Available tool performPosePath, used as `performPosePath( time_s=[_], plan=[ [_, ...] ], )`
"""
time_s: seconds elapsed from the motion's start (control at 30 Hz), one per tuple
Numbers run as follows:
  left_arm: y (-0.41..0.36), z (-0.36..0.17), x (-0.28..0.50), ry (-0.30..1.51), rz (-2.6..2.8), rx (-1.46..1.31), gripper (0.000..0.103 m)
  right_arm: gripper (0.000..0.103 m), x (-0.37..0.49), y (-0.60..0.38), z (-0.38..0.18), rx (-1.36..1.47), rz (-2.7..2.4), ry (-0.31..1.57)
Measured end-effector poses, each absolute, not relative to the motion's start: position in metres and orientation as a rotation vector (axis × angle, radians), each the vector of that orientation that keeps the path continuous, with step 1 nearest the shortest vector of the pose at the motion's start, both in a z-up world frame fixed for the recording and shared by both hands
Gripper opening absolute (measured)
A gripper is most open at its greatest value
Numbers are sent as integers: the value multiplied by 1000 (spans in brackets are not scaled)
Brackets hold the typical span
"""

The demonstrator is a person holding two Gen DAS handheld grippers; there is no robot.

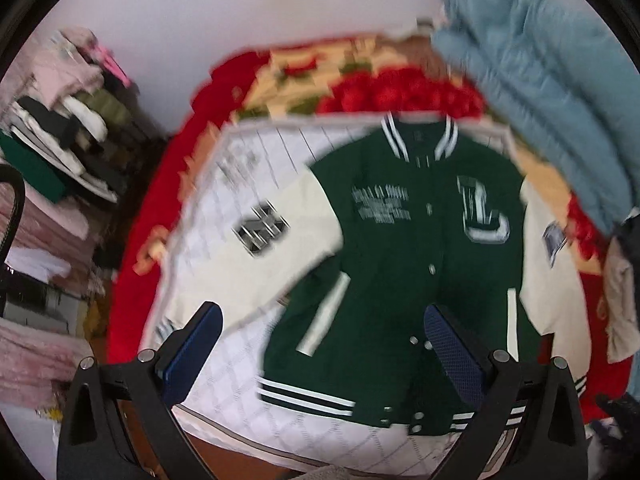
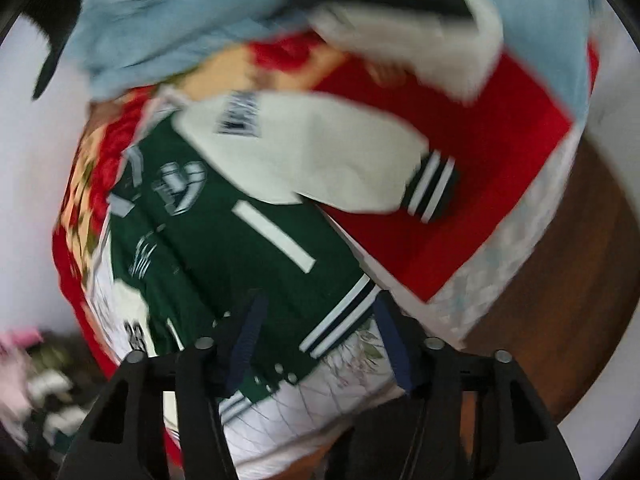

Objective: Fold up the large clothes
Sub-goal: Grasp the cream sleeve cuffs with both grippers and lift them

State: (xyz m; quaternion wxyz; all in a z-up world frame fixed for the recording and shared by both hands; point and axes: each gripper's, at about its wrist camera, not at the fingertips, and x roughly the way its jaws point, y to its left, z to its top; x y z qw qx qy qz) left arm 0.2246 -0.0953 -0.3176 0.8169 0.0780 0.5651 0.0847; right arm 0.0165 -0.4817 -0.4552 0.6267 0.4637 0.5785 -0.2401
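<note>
Both pairs of jaws stand wide apart and hold nothing. The left gripper [image 1: 322, 344] hovers above the lower half of a green varsity jacket [image 1: 404, 264], its blue-padded fingers [image 1: 192, 354] spread so that one sits over the white quilted cover [image 1: 224, 384] and the other over the jacket's front near the snap buttons. The jacket lies flat, front up and buttoned, collar away from the camera, with cream sleeves spread to either side and a large white letter L on its chest. To the far left a pile of folded clothes [image 1: 68, 128] rests on shelving. Beneath the jacket and cover lies a red floral blanket [image 1: 392, 92]. At the upper right a light blue garment [image 1: 536, 68] hangs in front of the scene, blurred.

In the right wrist view, the right gripper [image 2: 320, 348] hovers just above the jacket's [image 2: 224, 248] striped hem, fingers parted with the hem's corner between them but not touching it, as far as the blur allows. One cream sleeve [image 2: 320, 152] stretches rightward onto the red blanket [image 2: 472, 184], its striped cuff at the end. Brown floor [image 2: 568, 300] shows beyond the bed's edge.
</note>
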Motion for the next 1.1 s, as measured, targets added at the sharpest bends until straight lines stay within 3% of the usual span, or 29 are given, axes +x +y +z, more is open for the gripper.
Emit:
performPosePath(
  time_s=[0.13, 0.23, 0.33, 0.4, 0.43, 0.47, 0.53, 0.6, 0.63, 0.7, 0.73, 0.77, 0.8, 0.9, 1.1],
  plan=[
    [-117, -397, 240, 1309, 199, 191, 103, 63, 10, -506, -570, 1355, -558, 1318],
    [-128, -444, 250, 1383, 215, 191, 103, 68, 2, -526, -650, 1598, -612, 1179],
    [-145, -475, 262, 1442, 205, 125, 103, 68, -9, -547, -691, 1779, -724, 876],
    [-161, -486, 271, 1433, 175, 108, 103, 47, -9, -560, -688, 1762, -763, 728],
    [-169, -489, 275, 1429, 162, 111, 103, 23, -10, -565, -681, 1724, -785, 672],
    [-177, -491, 279, 1419, 144, 112, 103, 19, -10, -570, -668, 1659, -809, 617],
    [-191, -494, 287, 1394, 118, 113, 103, 19, -3, -584, -649, 1494, -845, 571],
    [-201, -500, 295, 1377, 101, 124, 103, 23, 8, -590, -661, 1427, -879, 655],
    [-207, -505, 299, 1379, 93, 134, 103, 41, 18, -595, -675, 1441, -864, 714],
    [-215, -512, 314, 1381, 75, 131, 103, 43, 22, -599, -706, 1509, -814, 763],
    [-218, -512, 317, 1375, 70, 140, 103, 33, 24, -598, -709, 1513, -814, 759],
    [-220, -511, 320, 1362, 67, 151, 103, 9, 29, -596, -704, 1502, -817, 741],
    [-219, -510, 324, 1347, 66, 155, 103, 5, 37, -600, -696, 1511, -788, 715],
    [-210, -504, 332, 1318, 83, 157, 103, 5, 69, -593, -645, 1445, -763, 640],
    [-160, -495, 358, 1303, 166, 78, 103, 4, 159, -556, -560, 1203, -657, 666]
  ],
)
